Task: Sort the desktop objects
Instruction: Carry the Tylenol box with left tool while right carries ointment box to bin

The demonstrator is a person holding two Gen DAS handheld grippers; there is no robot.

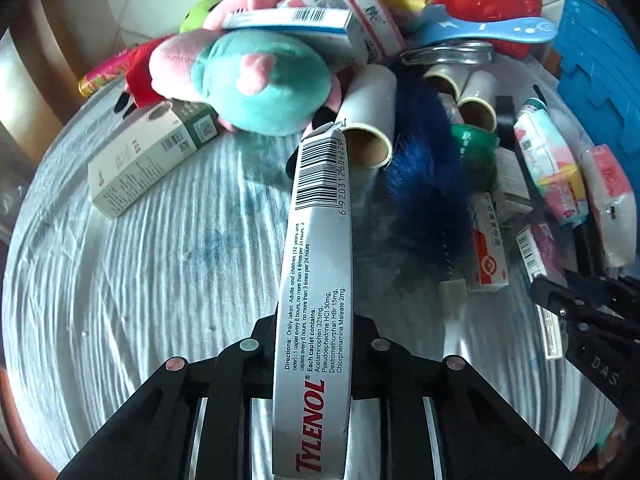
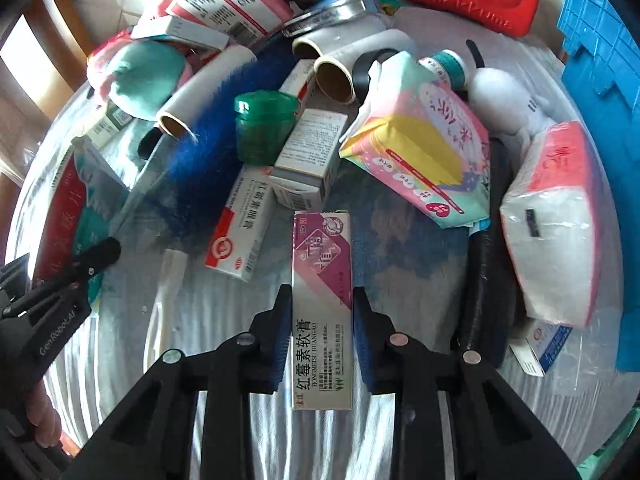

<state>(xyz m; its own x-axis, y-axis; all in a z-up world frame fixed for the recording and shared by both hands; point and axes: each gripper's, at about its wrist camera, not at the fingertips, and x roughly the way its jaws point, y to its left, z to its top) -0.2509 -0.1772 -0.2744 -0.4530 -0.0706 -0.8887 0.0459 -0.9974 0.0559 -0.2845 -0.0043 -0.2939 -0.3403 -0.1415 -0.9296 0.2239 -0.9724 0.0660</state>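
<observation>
The left gripper [image 1: 314, 344] has its fingers closed on the long sides of a silver Tylenol box [image 1: 316, 280]; the right gripper [image 2: 322, 336] likewise clamps a pink ointment box [image 2: 322, 280]. Both boxes stand clear of the striped cloth on the worktop [image 1: 160, 264], near the heaped pile: blue brush [image 1: 428, 184], cardboard tube [image 1: 368, 128], red-and-white box [image 2: 240, 228]. Risks: thin cardboard may crush or pivot in the grip, and a swing could knock the pile or the neighbouring gripper.
</observation>
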